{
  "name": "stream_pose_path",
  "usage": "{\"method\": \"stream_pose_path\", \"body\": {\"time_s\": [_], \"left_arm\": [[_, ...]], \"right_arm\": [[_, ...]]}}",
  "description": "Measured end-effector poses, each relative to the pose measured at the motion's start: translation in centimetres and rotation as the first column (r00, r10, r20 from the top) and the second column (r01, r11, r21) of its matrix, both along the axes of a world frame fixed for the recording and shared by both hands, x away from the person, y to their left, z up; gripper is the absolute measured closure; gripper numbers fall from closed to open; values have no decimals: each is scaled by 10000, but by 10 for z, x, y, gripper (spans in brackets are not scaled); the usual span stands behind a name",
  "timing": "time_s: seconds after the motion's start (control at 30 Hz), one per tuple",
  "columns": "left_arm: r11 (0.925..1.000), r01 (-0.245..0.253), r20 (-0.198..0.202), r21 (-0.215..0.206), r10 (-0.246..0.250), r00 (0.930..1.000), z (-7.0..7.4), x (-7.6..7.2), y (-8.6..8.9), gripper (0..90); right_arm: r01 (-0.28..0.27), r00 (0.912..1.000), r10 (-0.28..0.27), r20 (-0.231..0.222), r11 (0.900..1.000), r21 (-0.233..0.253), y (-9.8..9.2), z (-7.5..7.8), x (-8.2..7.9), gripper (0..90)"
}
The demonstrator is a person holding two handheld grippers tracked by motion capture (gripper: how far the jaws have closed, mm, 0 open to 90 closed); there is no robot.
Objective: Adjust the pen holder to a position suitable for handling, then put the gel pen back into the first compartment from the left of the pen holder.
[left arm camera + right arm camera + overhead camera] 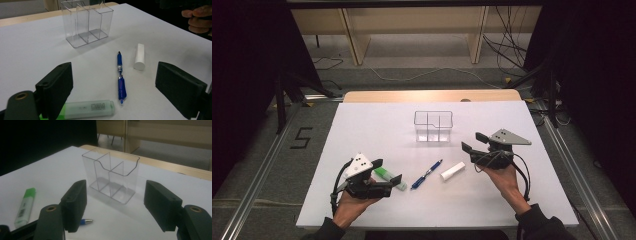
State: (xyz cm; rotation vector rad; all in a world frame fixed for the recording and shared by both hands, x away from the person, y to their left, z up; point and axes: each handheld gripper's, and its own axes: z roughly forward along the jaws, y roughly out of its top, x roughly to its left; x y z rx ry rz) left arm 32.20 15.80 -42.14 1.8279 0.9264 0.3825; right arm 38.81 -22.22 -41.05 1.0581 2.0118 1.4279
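A clear plastic organizer (433, 126) (86, 22) (112, 176) with three compartments stands upright and empty at the table's middle. In front of it lie a blue pen (426, 174) (120, 76), a white cylinder (452, 171) (139, 56) and a green highlighter (390, 178) (88, 109) (25, 206). My left gripper (389, 170) (113, 87) is open low over the table, the highlighter lying at its left jaw. My right gripper (474, 141) (115, 206) is open, pointing at the organizer from the right with nothing between its jaws. The pen's tip (86, 221) peeks out beside its left jaw.
The white table top (377, 130) ends in a wooden strip (432, 95) at the far side. Beyond it are wooden shelf legs (354, 40) and cables on the floor. A person's hand (198, 18) holding the right gripper appears at the upper right of the left gripper view.
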Motion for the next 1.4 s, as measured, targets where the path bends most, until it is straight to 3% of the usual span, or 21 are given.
{"method": "stream_pose_path", "body": {"time_s": [0.1,0.5,0.93,1.17,1.23,1.4], "left_arm": [[9999,39,-163,141,-37,9999,-1,4,-5,141],[9959,499,-924,760,-428,9948,-3,26,-30,145],[9800,588,-1725,1900,-257,9847,-6,42,-52,154],[9786,782,-2081,1903,-376,9774,-5,49,-60,156],[9710,988,-2251,2176,-486,9731,-5,52,-63,156],[9619,1186,-2425,2463,-574,9685,-7,59,-74,157]], "right_arm": [[-111,9997,111,202,9999,13,-2,-1,-7,350],[-264,9995,261,151,9995,193,-14,-8,-26,323],[-259,9997,259,-13,9997,46,-17,-14,-34,299],[-211,9998,211,-1,9998,3,-18,-14,-36,299],[-210,9998,210,13,9998,22,-18,-14,-36,299],[-182,9998,182,-35,9998,27,-21,-14,-37,300]]}}
